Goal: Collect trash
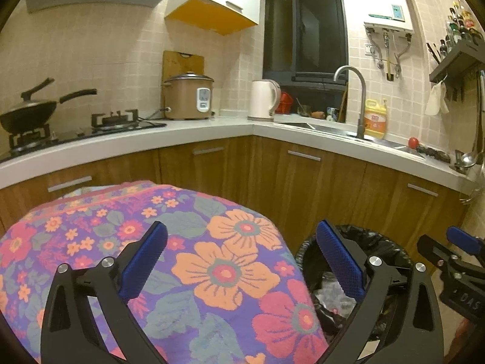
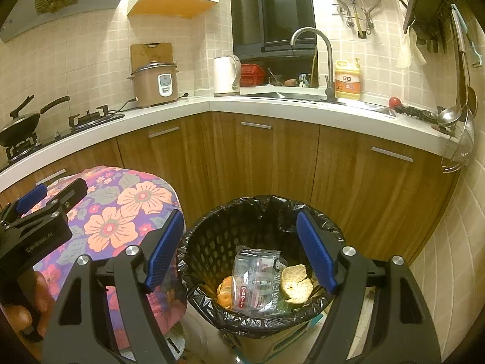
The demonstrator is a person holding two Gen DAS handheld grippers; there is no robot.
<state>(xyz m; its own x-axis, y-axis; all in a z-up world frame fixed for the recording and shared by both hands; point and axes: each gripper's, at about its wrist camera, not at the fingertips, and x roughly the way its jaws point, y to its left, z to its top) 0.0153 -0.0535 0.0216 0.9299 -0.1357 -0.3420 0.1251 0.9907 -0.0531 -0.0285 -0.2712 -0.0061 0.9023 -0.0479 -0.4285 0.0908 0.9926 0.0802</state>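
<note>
Trash sits at the bottom of the black-lined bin: we see a clear printed wrapper lying in the middle, a pale piece of peel touching its right edge, and an orange scrap at its left edge. The bin is a perforated basket with a black bag folded over its rim, and it stands on the floor in front of the wooden cabinets.

Our right claw hangs above the bin's mouth with its blue pads spread apart and nothing between them. Our left claw is spread wide too, empty, over the flower-patterned cloth that covers the surface just left of the bin; its right pad lies over the bin's rim in the left wrist view. In the right wrist view we see the left claw at the far left edge, with a hand wrapped round its grip.

Behind, the white kitchen surface carries a rice cooker, a white kettle, a yellow bottle of dish soap beside the tap, and a red tomato by the sink. A wok rests on the stove at the left.
</note>
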